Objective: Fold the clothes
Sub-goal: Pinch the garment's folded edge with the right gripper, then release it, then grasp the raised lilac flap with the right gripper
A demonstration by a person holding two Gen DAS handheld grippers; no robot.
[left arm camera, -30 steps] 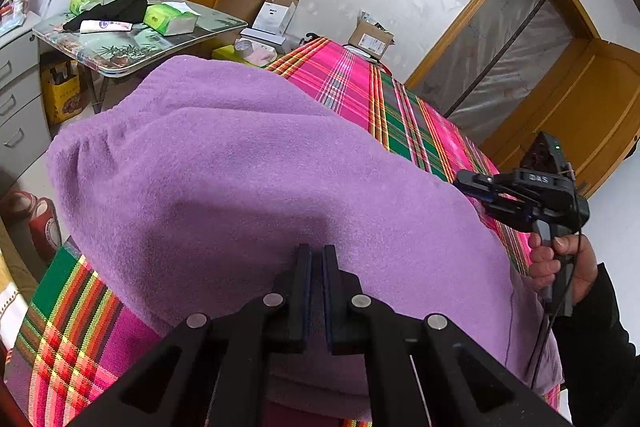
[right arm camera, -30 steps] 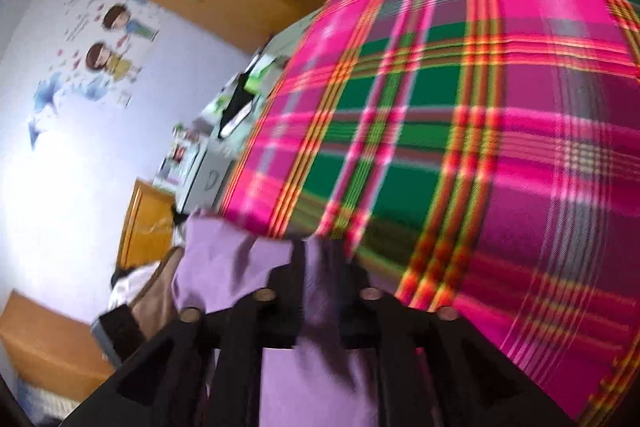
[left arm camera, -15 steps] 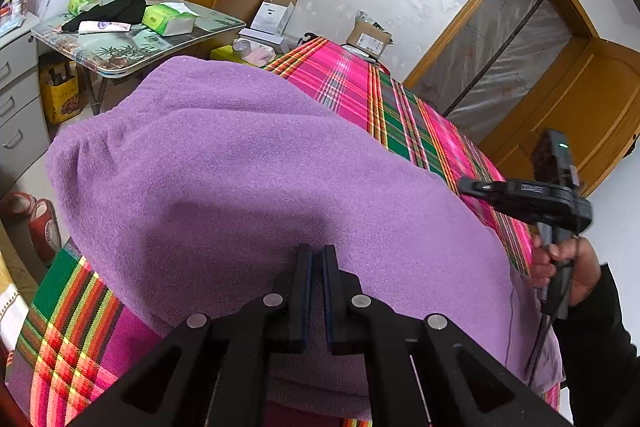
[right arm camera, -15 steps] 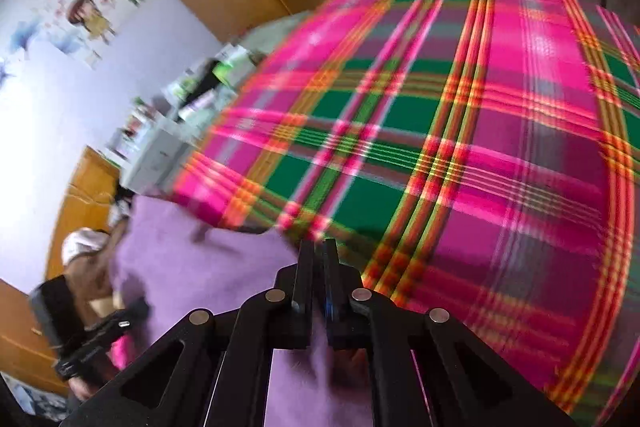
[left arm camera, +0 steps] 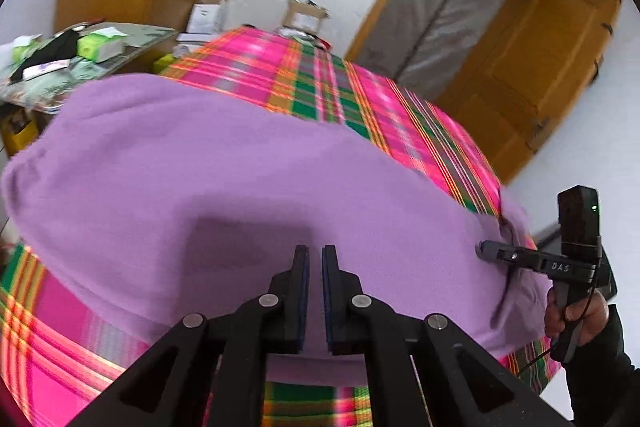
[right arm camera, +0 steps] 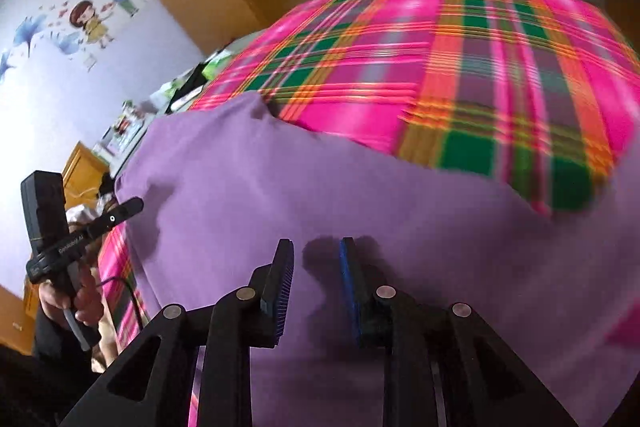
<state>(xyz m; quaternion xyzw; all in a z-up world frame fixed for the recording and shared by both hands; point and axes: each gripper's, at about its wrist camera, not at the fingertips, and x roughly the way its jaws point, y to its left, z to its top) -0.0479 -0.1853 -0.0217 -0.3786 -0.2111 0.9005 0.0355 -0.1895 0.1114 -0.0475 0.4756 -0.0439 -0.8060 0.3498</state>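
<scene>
Purple garment (left arm camera: 224,187) spread flat on plaid bedspread (left arm camera: 360,99), directly ahead of and under both grippers. Left gripper (left arm camera: 315,253) nearly shut, nothing visibly pinched, over garment's near edge. Right gripper (right arm camera: 316,247) opening, nothing between its pads, above cloth. Bare bedspread beyond garment's far edge; door (left arm camera: 528,67) past right edge. A second ago right gripper clamped a purple fold; now released, garment lies flatter.

Your left hand-held gripper (left arm camera: 315,255) and right hand-held gripper (right arm camera: 316,251) are black, with silver screws and blue pads (right arm camera: 347,279). Your sleeve (left arm camera: 600,379) is dark; a black cable (right arm camera: 134,301) hangs down.
</scene>
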